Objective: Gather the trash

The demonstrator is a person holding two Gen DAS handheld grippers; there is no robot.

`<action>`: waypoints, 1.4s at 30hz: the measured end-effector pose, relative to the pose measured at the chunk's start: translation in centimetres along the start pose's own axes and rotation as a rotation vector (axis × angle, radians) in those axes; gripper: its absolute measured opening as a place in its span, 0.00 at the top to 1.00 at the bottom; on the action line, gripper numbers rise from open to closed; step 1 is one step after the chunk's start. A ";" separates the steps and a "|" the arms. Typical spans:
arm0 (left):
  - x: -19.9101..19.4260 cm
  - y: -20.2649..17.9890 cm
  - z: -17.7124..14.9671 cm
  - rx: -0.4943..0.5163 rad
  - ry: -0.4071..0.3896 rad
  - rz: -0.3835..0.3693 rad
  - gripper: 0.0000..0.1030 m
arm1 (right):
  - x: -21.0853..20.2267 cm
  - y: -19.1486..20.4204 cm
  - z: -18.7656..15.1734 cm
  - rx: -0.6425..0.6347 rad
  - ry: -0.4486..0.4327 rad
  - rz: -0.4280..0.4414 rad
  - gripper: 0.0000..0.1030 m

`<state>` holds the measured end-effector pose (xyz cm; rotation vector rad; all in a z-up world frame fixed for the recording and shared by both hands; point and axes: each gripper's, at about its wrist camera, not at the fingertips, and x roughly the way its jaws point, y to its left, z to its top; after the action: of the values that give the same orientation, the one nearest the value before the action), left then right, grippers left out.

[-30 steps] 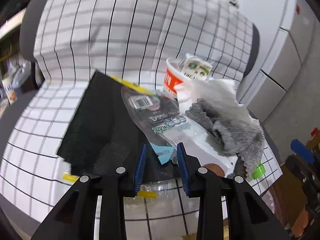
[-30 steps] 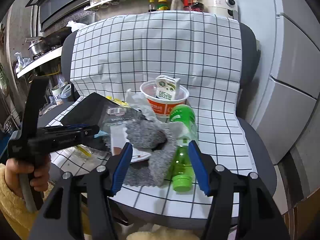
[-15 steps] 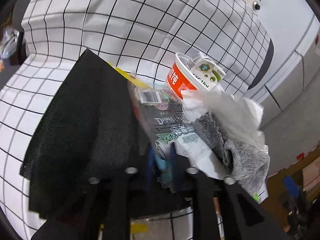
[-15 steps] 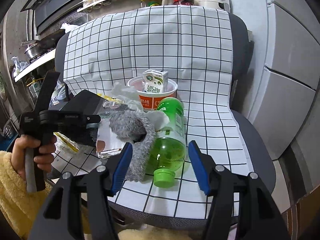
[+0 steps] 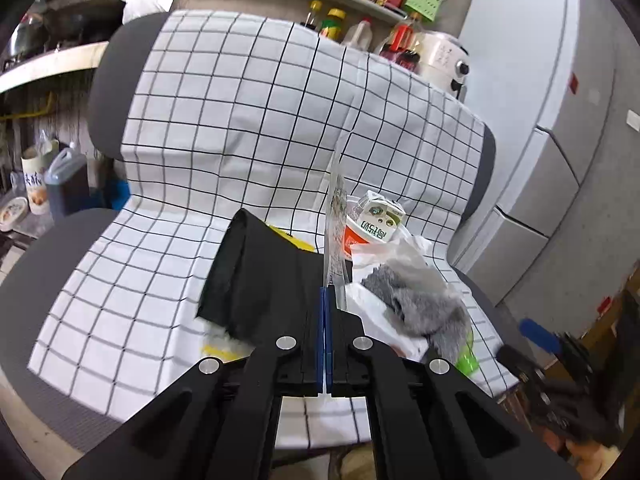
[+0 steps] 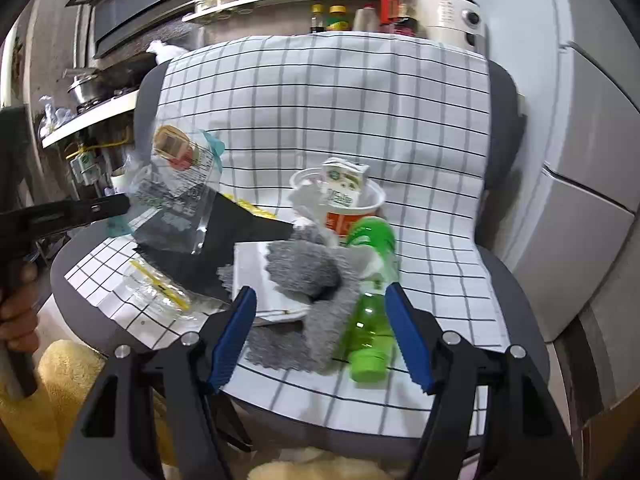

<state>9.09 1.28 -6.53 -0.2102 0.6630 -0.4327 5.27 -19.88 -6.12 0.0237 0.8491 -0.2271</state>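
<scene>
My left gripper (image 5: 325, 300) is shut on a clear plastic snack wrapper (image 5: 335, 216) and holds it up edge-on above the chair seat; the wrapper (image 6: 180, 192) hangs from that gripper (image 6: 126, 205) at the left of the right wrist view. My right gripper (image 6: 320, 316) is open and empty, hovering over a grey cloth (image 6: 312, 276) and a green plastic bottle (image 6: 370, 276). An orange noodle cup (image 6: 340, 208) holds a small milk carton (image 6: 343, 182). A black sheet (image 6: 224, 236) and a clear wrapper with yellow strip (image 6: 160, 292) lie on the seat.
The trash lies on a grey chair draped with a white checked cloth (image 6: 320, 120). A white fridge (image 6: 592, 160) stands to the right. Shelves with bottles and jars (image 6: 320, 4) run behind the chair. White paper (image 6: 256, 276) lies under the grey cloth.
My left gripper closed on the snack wrapper and lifted it off the seat. My right gripper stayed open and drew slightly back over the cloth and bottle.
</scene>
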 end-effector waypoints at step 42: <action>1.4 1.8 -3.2 -0.033 0.071 0.005 1.00 | 10.9 3.2 -3.1 0.076 0.296 0.228 0.36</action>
<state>8.64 2.05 -10.31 -0.2256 0.7407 -0.4266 10.59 -18.50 -16.57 0.2289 1.1230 -0.0412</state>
